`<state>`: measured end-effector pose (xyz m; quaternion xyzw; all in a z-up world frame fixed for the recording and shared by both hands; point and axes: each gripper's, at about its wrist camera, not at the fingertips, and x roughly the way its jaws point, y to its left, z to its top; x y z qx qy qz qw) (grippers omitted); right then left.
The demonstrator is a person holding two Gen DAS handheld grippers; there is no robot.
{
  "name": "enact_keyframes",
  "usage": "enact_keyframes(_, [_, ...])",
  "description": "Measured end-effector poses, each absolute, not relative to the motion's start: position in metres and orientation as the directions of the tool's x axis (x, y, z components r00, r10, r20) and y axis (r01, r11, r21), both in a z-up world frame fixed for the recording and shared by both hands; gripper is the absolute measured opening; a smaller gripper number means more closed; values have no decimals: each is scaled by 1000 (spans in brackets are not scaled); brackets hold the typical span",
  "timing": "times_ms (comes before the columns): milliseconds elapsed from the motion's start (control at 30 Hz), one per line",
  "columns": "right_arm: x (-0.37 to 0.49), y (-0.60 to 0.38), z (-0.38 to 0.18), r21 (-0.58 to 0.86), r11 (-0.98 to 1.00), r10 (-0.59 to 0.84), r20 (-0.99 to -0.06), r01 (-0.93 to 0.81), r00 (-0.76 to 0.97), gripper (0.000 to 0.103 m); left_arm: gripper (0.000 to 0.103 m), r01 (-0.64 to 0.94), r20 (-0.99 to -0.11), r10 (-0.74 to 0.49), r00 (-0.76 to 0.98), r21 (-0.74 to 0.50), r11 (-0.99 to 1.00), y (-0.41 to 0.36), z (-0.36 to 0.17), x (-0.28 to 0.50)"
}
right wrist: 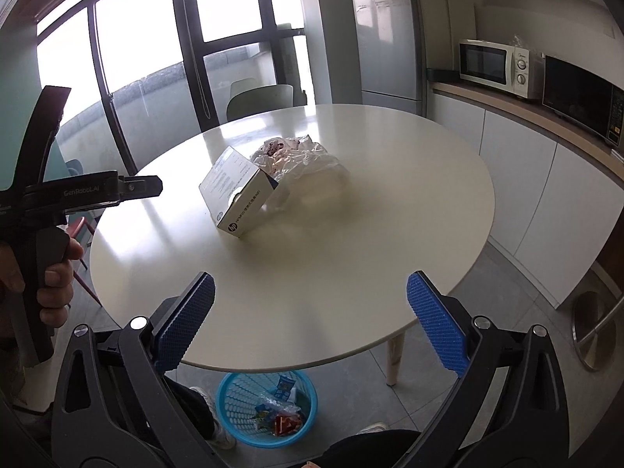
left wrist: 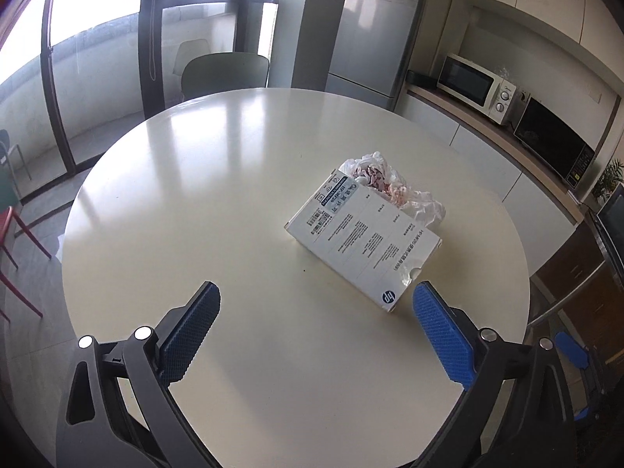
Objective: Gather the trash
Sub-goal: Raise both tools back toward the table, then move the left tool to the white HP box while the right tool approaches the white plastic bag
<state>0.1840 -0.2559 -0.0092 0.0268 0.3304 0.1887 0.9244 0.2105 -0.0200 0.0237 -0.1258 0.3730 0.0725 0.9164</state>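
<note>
The left tongs (left wrist: 316, 304) stand spread wide with nothing between the blue pads, angled down over the round white surface (left wrist: 195, 195). The right tongs (right wrist: 310, 294) are equally released and empty, poised above the near rim of that surface. A white printed box (left wrist: 362, 241) lies tilted near the middle, its far edge propped on a crumpled clear plastic bag (left wrist: 390, 183) — reddish scraps show through the bag, though what they are is hard to tell. On the floor below the near edge sits a blue mesh basket (right wrist: 238, 401) holding several coloured wrappers (right wrist: 279, 413). The person's hand (right wrist: 54, 277) grips the left handle at the right view's edge.
</note>
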Motion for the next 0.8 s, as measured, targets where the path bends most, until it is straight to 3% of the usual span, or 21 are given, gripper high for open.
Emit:
enact_keyframes(233, [194,-265,-12,184,924,377,-600,-336,706,94,97,-354,-760,-60,648,-369,860,-7,18,246])
enact_keyframes(800, [229,-283,-10,249,910,413,-589,-330,695,94,97,-455,-817,-122,564,-431,779,-8,-13,307])
